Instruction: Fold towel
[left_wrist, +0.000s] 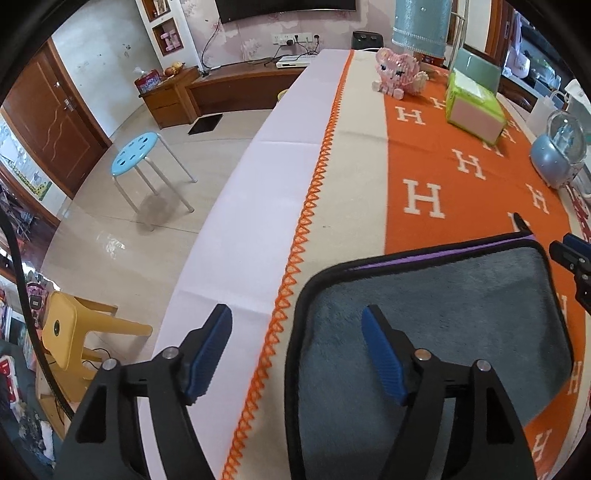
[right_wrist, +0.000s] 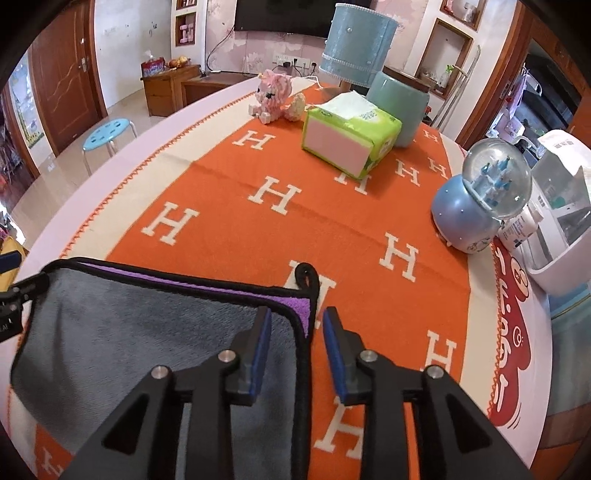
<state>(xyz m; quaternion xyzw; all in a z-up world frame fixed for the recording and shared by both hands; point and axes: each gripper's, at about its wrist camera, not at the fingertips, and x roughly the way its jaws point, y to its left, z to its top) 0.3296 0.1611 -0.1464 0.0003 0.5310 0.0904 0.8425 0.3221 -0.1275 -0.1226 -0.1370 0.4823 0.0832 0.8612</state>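
A grey towel with black edging lies folded on the orange H-pattern cloth, its purple underside showing along the far edge. It also shows in the right wrist view. My left gripper is wide open above the towel's left edge, one finger over the towel, the other over the white cloth. My right gripper is partly open, straddling the towel's right edge near its far corner, where a black hanging loop sticks out. Its fingers show at the right in the left wrist view.
A tissue box, pink brick toy, blue lamp, teal jar and snow globe stand at the table's far side. A white box sits at the right. A blue stool and yellow stool stand on the floor left.
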